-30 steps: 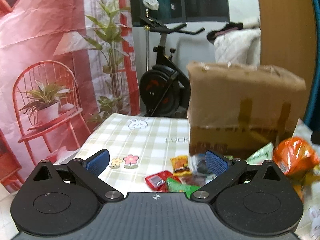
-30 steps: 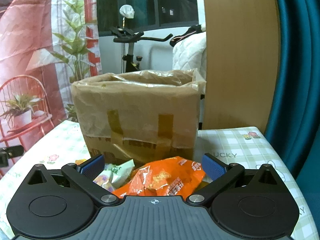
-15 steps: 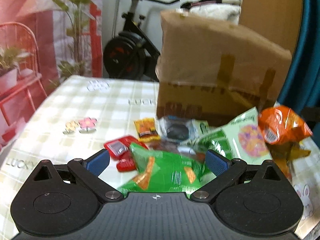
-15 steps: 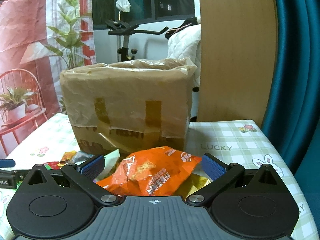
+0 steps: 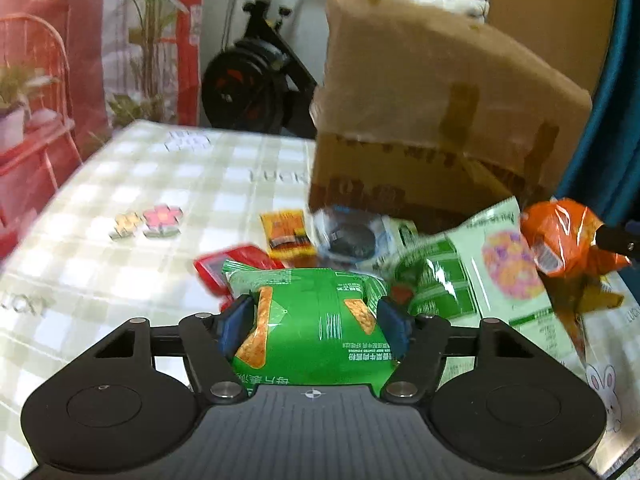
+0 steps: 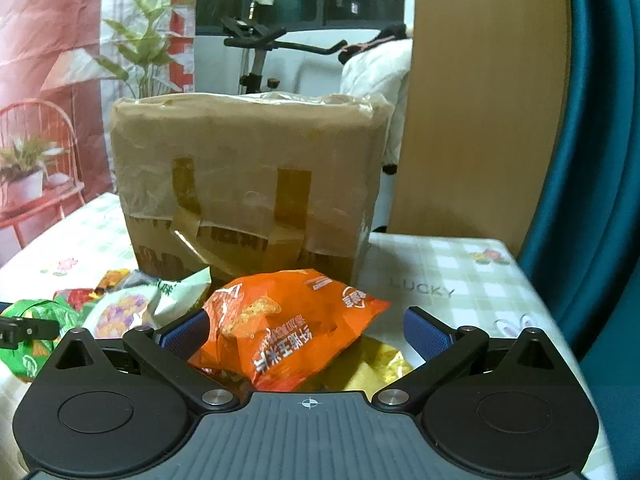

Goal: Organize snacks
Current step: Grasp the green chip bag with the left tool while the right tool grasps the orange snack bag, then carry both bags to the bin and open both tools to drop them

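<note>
A: The left claw [image 5: 316,330] is down in the pile now, and its blue pads are clenched on the green bag [image 5: 316,320], one on each flank. A second ago it hung wide over a bare patch of bench [image 5: 120,280].

B: So that's the first pick made, I'd say. The green bag sits at the near edge of the heap, squeezed in at the waist.

A: And the right claw [image 6: 308,326]?

B: Released, jaws spread wide. The orange bag [image 6: 288,320] lies between them on the bench, over a yellow wrapper [image 6: 372,368]. The left pad is right at the bag's edge, the right pad stands clear. It was as wide half a second ago, so no grip there.

A: Where does it all go?

B: The cardboard box [image 6: 248,184] just behind the pile looks the likely home. It's taped and wrapped in film. From these low views I can't see inside, so what it holds is unknown.

A: What else waits on the bench?

B: A pale green bag [image 5: 480,272], a small dark cookie pack [image 5: 348,236], a little orange sachet [image 5: 286,232] and a red packet [image 5: 224,268] partly under the green one.

A: Next, I'd guess, a lift over the box rim; crinkly film may slip.
</note>
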The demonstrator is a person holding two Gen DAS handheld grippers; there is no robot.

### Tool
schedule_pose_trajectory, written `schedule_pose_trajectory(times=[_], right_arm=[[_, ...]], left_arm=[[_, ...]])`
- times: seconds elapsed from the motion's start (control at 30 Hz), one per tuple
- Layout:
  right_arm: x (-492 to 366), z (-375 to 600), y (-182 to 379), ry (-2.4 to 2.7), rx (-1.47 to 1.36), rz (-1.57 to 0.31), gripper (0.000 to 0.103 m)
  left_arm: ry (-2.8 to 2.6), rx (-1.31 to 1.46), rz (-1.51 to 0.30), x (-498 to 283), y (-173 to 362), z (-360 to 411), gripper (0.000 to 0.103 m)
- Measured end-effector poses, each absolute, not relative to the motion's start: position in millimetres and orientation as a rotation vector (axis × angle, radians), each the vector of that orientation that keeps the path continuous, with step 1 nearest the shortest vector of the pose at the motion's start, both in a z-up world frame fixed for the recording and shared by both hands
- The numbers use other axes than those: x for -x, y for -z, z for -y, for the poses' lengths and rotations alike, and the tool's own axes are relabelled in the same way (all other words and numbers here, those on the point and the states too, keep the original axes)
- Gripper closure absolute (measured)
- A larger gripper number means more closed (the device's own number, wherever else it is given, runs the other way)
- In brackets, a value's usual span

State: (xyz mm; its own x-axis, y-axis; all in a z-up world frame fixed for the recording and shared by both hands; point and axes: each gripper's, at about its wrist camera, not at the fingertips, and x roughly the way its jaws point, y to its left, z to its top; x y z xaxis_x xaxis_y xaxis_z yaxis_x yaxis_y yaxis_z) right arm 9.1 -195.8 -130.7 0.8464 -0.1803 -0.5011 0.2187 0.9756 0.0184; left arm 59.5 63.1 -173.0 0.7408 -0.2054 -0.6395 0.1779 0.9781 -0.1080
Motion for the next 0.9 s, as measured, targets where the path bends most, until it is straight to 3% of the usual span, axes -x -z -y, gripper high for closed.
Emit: schedule_pose_trajectory(times=[0.17,0.4,0.47,0.57,0.63,0.9], right_arm=[[-26.2,207.3,138.3,0.215,-0.173,-0.517,0.001],[-36.7,230.3,162.5,0.221,-0.401,-0.580,0.008],[-32.7,232.1,165.0,0.210,-0.421,-0.569,0.012],[-24.6,232.5,159.5,0.180,-0.417,-0.537,0.032],[-19.8,233.3,153.0,0.172,-0.412,-0.533,0.037],[10.7,241.0,123.7,0.185,-0.367,-0.434,0.040]], left_arm=[[0.181,0.057,-0.660,-59.0,158.8,-66.6,0.037],[0.178,0.077,-0.592,-55.2,136.5,-66.7,0.037],[0.181,0.079,-0.582,-56.6,134.1,-64.3,0.037],[0.193,0.079,-0.566,-57.2,128.3,-60.9,0.037],[0.202,0.076,-0.551,-56.6,123.4,-58.3,0.037],[0.229,0.061,-0.475,-55.3,98.8,-45.8,0.037]])
